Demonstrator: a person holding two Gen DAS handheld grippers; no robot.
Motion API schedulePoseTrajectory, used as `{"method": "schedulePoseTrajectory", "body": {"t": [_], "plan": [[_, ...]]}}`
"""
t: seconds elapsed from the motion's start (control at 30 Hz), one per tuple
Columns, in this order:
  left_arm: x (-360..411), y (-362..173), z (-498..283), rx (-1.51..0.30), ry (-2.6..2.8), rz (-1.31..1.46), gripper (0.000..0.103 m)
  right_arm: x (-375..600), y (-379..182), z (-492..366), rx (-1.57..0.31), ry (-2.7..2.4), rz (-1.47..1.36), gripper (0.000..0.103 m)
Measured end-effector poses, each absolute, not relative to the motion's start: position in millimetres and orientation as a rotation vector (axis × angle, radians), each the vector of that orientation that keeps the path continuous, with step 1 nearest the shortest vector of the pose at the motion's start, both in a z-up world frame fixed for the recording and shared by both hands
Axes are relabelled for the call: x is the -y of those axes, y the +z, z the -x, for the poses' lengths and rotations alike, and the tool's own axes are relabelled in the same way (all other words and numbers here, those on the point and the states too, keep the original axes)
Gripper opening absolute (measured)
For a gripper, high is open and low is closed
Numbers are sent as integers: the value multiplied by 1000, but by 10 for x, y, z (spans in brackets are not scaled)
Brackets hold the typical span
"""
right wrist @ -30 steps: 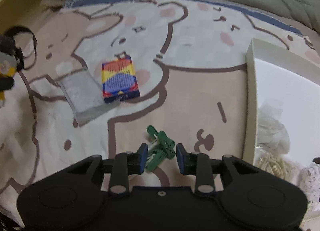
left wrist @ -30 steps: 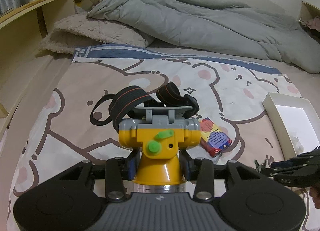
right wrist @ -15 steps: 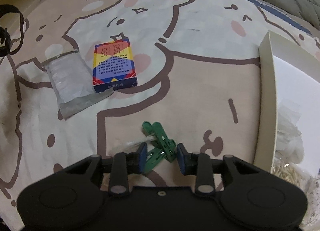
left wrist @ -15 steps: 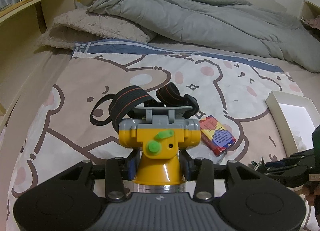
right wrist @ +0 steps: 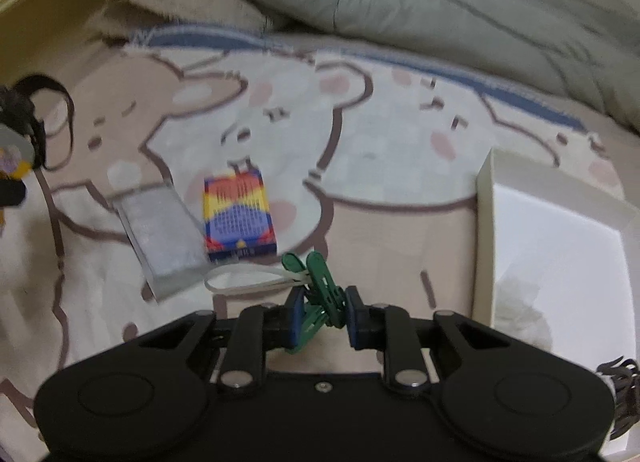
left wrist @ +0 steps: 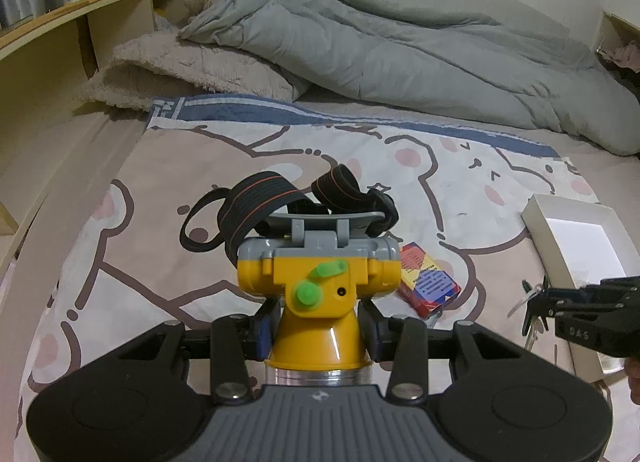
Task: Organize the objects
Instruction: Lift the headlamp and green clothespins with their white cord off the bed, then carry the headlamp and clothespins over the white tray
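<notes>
My left gripper (left wrist: pixel 318 332) is shut on a yellow headlamp (left wrist: pixel 320 282) with a grey top and a black elastic strap (left wrist: pixel 264 202), held above the bed. In the right wrist view my right gripper (right wrist: pixel 322 318) has its jaws closing on a cluster of green clothes pegs (right wrist: pixel 324 290), pads pressing them, lifted off the sheet. A pale plastic loop (right wrist: pixel 240 282) trails from the pegs. In the left wrist view that gripper (left wrist: pixel 538 308) hangs beside the white box (left wrist: pixel 560 214).
A red, blue and yellow card box (right wrist: pixel 238 216) lies on the cartoon sheet beside a clear plastic bag (right wrist: pixel 160 238). The white box's wall (right wrist: pixel 484 222) stands at the right, with pale items inside. A grey duvet (left wrist: pixel 400 46) and wooden shelf (left wrist: pixel 80 14) lie behind.
The right gripper's jaws narrowed onto the green pegs and it rose, lifting them off the sheet and tilting its view up. The left gripper kept still with the headlamp.
</notes>
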State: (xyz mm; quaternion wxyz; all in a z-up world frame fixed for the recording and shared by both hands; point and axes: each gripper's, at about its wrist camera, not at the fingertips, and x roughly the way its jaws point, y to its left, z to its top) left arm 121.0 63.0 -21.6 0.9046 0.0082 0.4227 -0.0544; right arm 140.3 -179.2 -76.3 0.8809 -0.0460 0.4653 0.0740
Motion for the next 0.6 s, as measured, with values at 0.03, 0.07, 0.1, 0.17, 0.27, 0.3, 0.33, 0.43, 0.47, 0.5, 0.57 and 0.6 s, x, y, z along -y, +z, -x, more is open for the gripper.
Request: {"method": "schedulePoseTrajectory", "body": {"t": [0.03,0.07,0.1,0.17,0.27,0.3,0.33,0.43,0.47,0.5,0.57,0.6], "plan": [[-626,-204,-1199,-870,-114,-17,44,1785,-717,-1382,-953,154,97,22],[-622,-192,-1186,-866,-115,-18,44,1775,-667,-1361,-936,155,97,22],[-618,-180,-1174,-862,-116,-18,44,1766,-628,-1344,-922,155,93,22],[-611,-158,-1145,-855,-117,-19,44,1750,-541,-1301,-892,157,83,22],[-604,-125,-1107,-845,-116,-21,44,1720,-420,-1237,-847,163,74,22],[-603,-116,-1095,-841,-117,-23,44,1714,-380,-1212,-834,164,68,22],[-602,-104,-1081,-836,-117,-25,44,1708,-341,-1187,-820,165,63,22],[-608,-67,-1041,-823,-114,-25,44,1684,-231,-1117,-776,167,51,22],[-613,-58,-1029,-819,-113,-23,44,1675,-199,-1099,-764,168,46,22],[-619,-44,-1015,-815,-112,-21,44,1669,-170,-1079,-754,170,42,22],[-623,-11,-989,-804,-112,-18,44,1655,-122,-1046,-741,181,37,22],[-627,7,-975,-797,-110,-16,44,1649,-101,-1030,-734,180,36,22]]}}
